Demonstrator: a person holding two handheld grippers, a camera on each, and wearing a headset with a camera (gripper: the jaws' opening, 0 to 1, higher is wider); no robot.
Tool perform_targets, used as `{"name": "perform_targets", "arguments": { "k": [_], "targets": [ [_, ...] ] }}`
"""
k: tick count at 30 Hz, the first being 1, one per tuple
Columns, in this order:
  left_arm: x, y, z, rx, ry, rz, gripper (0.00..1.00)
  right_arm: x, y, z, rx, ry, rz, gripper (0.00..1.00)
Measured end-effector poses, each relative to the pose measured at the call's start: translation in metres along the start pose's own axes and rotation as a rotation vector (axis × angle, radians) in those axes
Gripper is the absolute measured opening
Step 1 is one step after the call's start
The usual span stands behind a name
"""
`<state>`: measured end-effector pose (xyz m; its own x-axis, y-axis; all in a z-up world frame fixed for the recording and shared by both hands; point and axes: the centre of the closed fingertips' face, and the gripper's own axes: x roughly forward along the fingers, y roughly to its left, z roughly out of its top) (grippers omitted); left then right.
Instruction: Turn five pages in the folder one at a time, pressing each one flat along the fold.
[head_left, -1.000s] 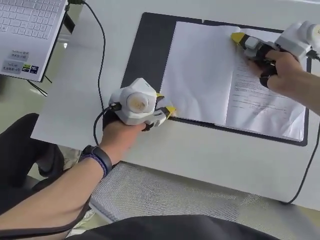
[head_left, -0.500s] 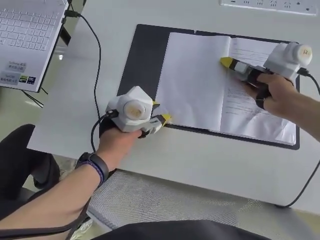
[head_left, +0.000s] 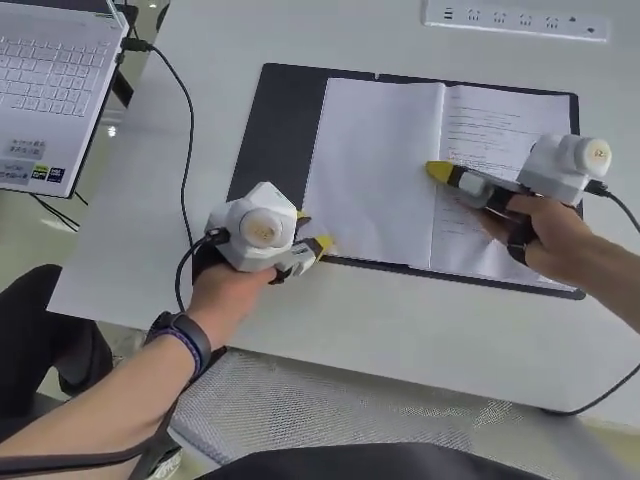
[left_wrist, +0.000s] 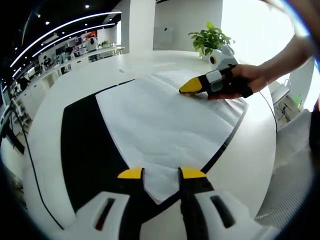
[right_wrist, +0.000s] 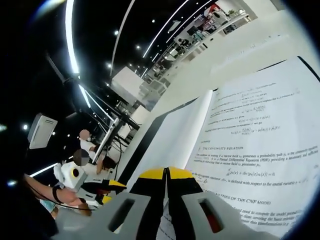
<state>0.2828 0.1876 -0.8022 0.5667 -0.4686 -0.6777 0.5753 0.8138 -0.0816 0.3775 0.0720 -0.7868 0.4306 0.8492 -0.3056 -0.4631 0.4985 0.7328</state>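
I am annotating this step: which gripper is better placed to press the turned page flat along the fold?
The right gripper, probably. Its shut jaws lie on the fold, between the blank page and the printed page. The left gripper sits at the blank page's near corner, away from the fold.

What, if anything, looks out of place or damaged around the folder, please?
Nothing stands out. The folder lies open and flat on the table, its turned page shows no crease or tear, and the right gripper rests at the fold.
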Motion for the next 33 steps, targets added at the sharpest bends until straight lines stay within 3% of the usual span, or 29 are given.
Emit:
{"name": "perform_targets", "arguments": {
  "k": [6,17,33],
  "targets": [
    [-0.001,-0.001,0.001,0.001,0.0,0.001,0.26,-0.007,0.013,-0.016,-0.014,0.04,0.015,0.0],
    [0.004,0.002,-0.002,-0.006,-0.005,0.004,0.25,-0.026,0.032,-0.052,0.024,0.06,0.045,0.0],
    [0.006,0.003,-0.004,-0.008,-0.01,0.005,0.25,-0.044,0.047,-0.084,0.046,0.086,0.05,0.0]
  ]
}}
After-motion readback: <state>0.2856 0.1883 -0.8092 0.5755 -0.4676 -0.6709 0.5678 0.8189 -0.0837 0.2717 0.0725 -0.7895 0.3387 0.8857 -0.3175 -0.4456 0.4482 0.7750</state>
